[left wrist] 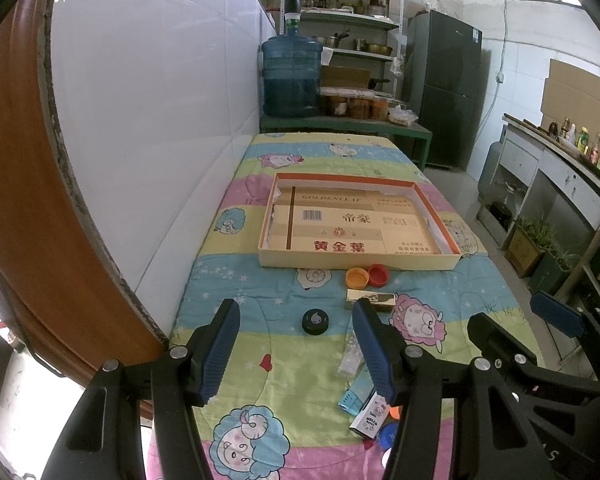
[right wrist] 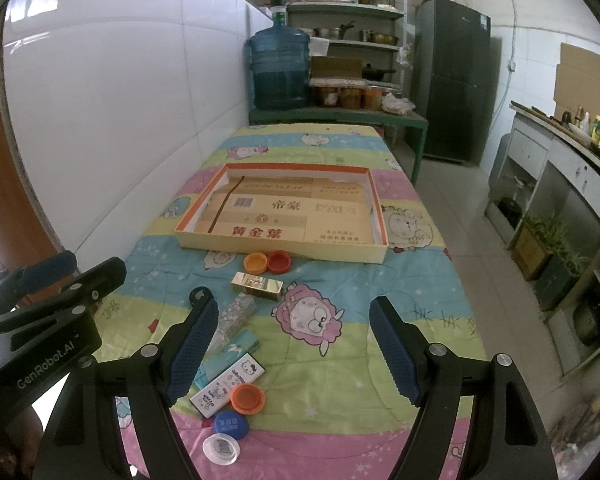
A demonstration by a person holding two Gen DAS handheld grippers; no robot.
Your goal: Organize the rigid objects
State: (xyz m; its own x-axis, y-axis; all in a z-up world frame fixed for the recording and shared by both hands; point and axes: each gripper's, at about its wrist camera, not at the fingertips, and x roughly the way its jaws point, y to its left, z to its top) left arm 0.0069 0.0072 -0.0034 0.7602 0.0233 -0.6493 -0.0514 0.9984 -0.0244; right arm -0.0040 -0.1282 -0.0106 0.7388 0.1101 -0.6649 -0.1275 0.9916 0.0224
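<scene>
A shallow cardboard tray [left wrist: 436, 266] [right wrist: 284, 249] with an orange rim lies mid-table, holding only flattened cardboard. In front of it lie an orange cap [left wrist: 357, 278] [right wrist: 257, 262], a red cap [left wrist: 379, 275] [right wrist: 280, 261], a gold box [left wrist: 380, 299] [right wrist: 258, 285], a black cap [left wrist: 315, 321], a clear box [right wrist: 236, 314], a teal box [right wrist: 230, 354], a Hello Kitty box [right wrist: 228, 384], another orange cap [right wrist: 247, 398], a blue cap [right wrist: 231, 424] and a clear cap [right wrist: 221, 448]. My left gripper [left wrist: 296, 344] is open above the black cap. My right gripper [right wrist: 294, 348] is open and empty.
The table is covered by a cartoon-sheep cloth [right wrist: 340, 360] and stands against a white tiled wall [left wrist: 148, 120] on the left. A blue water jug [left wrist: 291, 76], shelves and a fridge [left wrist: 444, 88] stand behind. A counter [right wrist: 560, 168] runs along the right.
</scene>
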